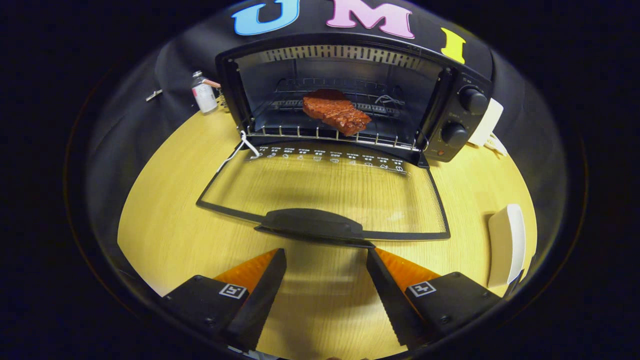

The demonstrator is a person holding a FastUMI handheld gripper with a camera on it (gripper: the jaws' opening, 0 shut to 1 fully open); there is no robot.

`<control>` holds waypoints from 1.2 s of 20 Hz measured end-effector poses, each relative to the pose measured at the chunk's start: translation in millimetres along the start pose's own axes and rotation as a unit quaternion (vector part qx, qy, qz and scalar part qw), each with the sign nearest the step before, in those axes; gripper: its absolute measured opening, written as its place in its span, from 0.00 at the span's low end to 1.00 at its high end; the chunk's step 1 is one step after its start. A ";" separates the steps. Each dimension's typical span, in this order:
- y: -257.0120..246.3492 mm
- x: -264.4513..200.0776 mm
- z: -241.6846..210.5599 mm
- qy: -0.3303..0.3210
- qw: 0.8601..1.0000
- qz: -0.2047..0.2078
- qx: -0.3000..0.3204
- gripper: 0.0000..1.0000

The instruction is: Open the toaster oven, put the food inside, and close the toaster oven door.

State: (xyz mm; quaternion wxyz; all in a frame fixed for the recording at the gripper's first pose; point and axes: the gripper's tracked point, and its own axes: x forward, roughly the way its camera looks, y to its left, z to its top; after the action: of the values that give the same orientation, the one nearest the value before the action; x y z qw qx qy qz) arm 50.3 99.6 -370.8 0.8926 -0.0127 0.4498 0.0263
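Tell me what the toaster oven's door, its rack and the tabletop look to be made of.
Door: clear glass in a dark frame, apparently; the wood grain shows through it. Its handle looks like matte black plastic.
Rack: thin shiny wire, likely plated metal, under the food.
Table: pale wood or wood-look laminate, smooth with a light sheen.
The gripper is open, just short of the handle.

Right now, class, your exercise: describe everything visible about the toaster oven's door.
The door is fully open, folded down flat over the wooden table in front of the toaster oven. It is a clear glass pane in a thin dark frame, with a row of small white printed icons near the hinge edge and a broad dark handle on its front edge. The table's grain shows through the glass. The claw is open, empty, its fingers just short of the handle, touching nothing.
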 end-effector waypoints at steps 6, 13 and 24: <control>2.4 -10.5 17.3 -0.034 0.999 -0.001 -0.039 1.00; 3.6 -50.7 49.9 -0.098 0.993 0.032 -0.061 1.00; -1.6 -114.6 147.7 -0.209 0.976 0.062 -0.016 0.99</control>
State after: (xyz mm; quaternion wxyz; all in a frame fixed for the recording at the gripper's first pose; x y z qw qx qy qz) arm 100.8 100.8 -190.8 0.9632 0.0062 0.2529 0.0909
